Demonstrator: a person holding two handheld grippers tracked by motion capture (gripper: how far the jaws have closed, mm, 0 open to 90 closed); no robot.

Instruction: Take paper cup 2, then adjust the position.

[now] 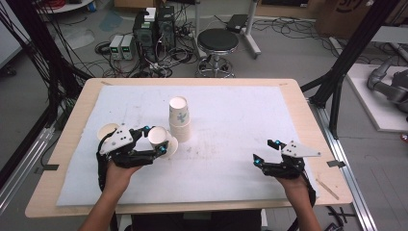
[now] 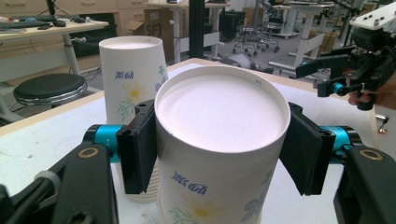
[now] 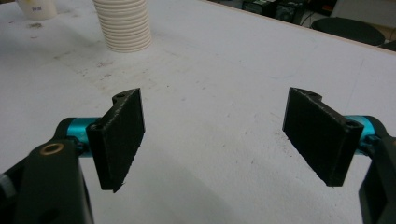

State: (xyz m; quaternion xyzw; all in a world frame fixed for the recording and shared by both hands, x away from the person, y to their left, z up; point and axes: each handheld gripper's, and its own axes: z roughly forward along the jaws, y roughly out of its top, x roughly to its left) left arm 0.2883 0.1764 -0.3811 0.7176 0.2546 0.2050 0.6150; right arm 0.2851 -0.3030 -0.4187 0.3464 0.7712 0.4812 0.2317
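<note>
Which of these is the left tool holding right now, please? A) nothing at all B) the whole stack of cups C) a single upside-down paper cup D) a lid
C: the left tool has its pads pressed on both sides of one upside-down paper cup, with the cup stack standing apart behind it.

My left claw [image 1: 153, 141] sits at the near left of the table [image 1: 77, 108], closed on an upturned cup [image 1: 157, 136]. Just right and far of it stands the stack [image 1: 179, 119], mid-table. Another cup [image 1: 108, 131] lies just left of my left claw. My right claw [image 1: 266, 151] rests near right, well apart, jaws wide over bare pad [image 1: 231, 120].
</note>
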